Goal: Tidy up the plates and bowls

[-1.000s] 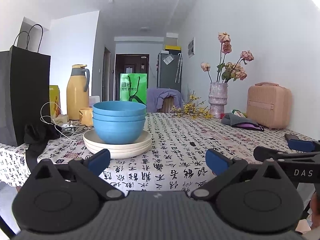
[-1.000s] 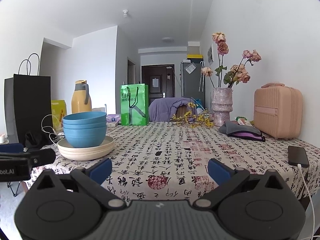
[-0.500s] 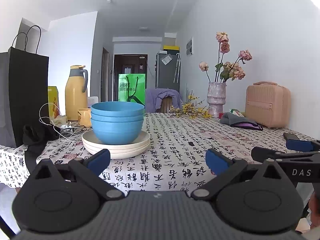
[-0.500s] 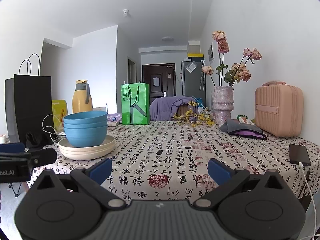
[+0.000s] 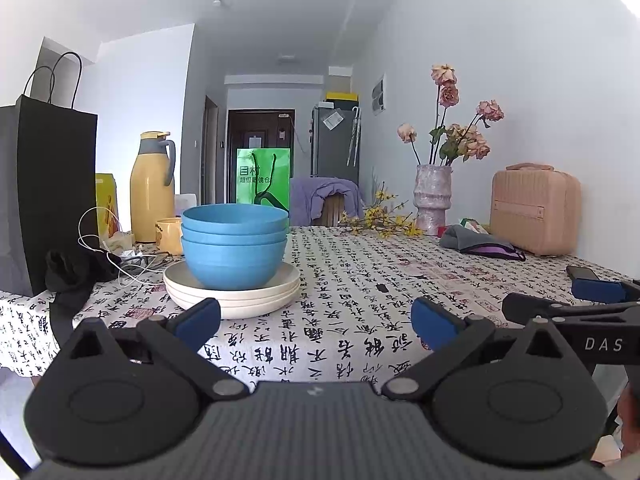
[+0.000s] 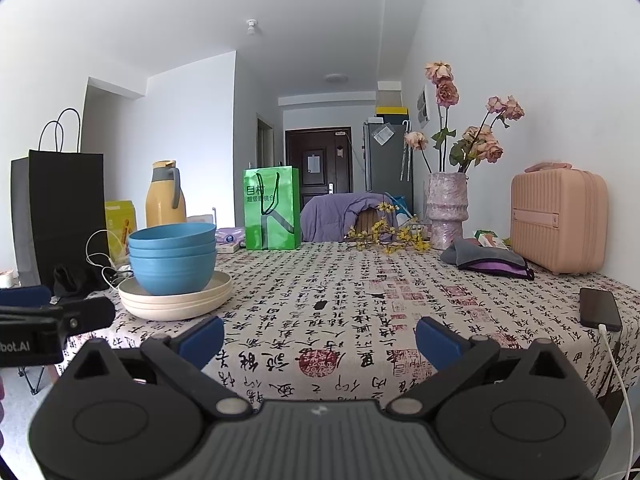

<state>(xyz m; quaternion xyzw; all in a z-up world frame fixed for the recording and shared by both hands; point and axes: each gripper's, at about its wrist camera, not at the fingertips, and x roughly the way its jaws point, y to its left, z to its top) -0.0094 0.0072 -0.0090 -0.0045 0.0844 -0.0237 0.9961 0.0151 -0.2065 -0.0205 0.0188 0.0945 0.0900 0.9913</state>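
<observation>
Currently, your stack of three blue plastic bowls [image 5: 234, 249] on three cream round plates [image 5: 232, 292] lies at eleven o'clock of your left gripper [image 5: 316, 320], nearer than your right gripper [image 6: 320, 334]; both spread apart, empty.

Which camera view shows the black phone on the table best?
The right wrist view: the black phone lies fully visible with its cable attached. The left wrist view shows only its far end, behind the other hand-held gripper.
</observation>
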